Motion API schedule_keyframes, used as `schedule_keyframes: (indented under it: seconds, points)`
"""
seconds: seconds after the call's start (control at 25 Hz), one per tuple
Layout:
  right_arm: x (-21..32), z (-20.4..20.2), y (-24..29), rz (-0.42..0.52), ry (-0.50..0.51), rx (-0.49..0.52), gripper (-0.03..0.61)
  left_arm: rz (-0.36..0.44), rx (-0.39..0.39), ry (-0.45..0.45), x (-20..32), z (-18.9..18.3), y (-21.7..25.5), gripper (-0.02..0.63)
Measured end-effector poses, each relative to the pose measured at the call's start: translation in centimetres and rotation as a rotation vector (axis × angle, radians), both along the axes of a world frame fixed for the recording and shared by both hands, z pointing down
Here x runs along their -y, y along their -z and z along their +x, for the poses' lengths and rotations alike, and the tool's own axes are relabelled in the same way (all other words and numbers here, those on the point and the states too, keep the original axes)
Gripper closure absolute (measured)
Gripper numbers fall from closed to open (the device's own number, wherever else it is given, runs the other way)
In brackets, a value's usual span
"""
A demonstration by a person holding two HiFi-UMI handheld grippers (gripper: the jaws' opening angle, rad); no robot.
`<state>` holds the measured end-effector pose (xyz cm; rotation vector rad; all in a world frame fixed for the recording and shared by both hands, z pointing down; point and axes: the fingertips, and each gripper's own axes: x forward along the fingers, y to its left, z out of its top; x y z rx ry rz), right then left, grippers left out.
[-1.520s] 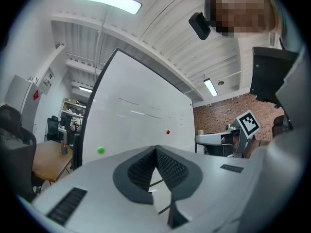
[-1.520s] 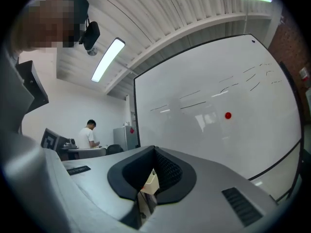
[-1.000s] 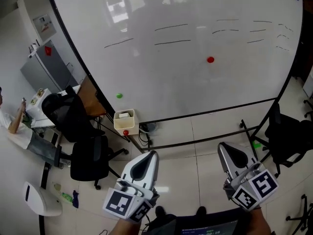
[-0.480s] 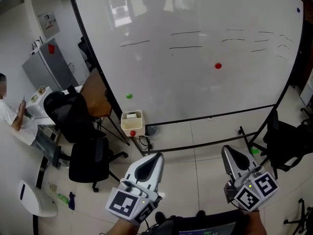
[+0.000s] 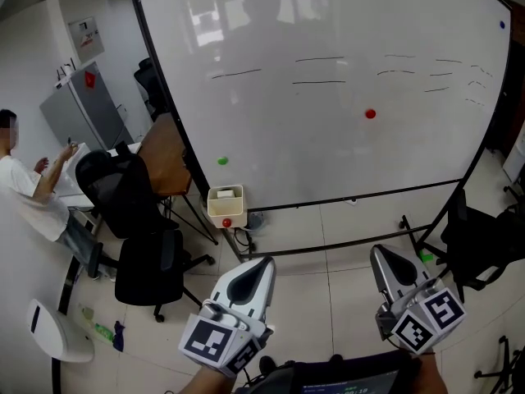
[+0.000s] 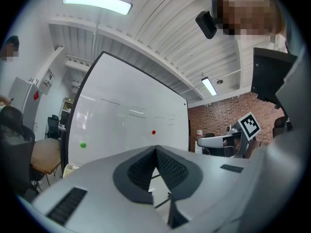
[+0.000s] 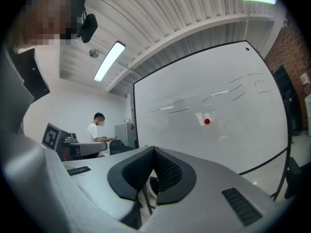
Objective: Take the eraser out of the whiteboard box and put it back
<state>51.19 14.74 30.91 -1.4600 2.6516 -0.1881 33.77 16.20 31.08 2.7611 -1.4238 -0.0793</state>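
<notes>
Head view first: both grippers sit low in the frame, held out level and aimed at the whiteboard (image 5: pixel 328 138). The left gripper (image 5: pixel 256 261) has its pale grey jaws pressed together at the tip, and the left gripper view confirms it: the ribbed black pads (image 6: pixel 167 166) meet with nothing between them. The right gripper (image 5: pixel 379 251) is the same story, jaws closed on empty air, and its own view shows the dark textured pads (image 7: pixel 167 169) touching. Both are well apart from the board, side by side over the floor.

Now the target. The box (image 5: pixel 225 208), a small cream open-topped tub, hangs at the whiteboard's lower left corner, with a red dot on its front. A pale block in its open top looks like the eraser (image 5: pixel 225 193), though it is too small to be sure.

The board is glossy white in a black frame, with thin dark lines across the top, a green magnet (image 5: pixel 222 161) low on the left and a red magnet (image 5: pixel 370 114) to the right. The floor (image 5: pixel 328 277) is pale shiny tile. Black office chairs (image 5: pixel 148 265) stand to the left beside a brown wooden worktop (image 5: pixel 164 158), and a person (image 5: pixel 29 187) in white sits at the far left. A brick wall (image 6: pixel 218 120) shows in the left gripper view.
</notes>
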Motion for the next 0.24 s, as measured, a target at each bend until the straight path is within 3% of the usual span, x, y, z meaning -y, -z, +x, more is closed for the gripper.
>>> schedule_keyframes:
  seconds: [0.24]
  points:
    - [-0.29, 0.23, 0.09, 0.003, 0.005, -0.011, 0.569, -0.007, 0.000, -0.005, -0.21, 0.54, -0.37, 0.591]
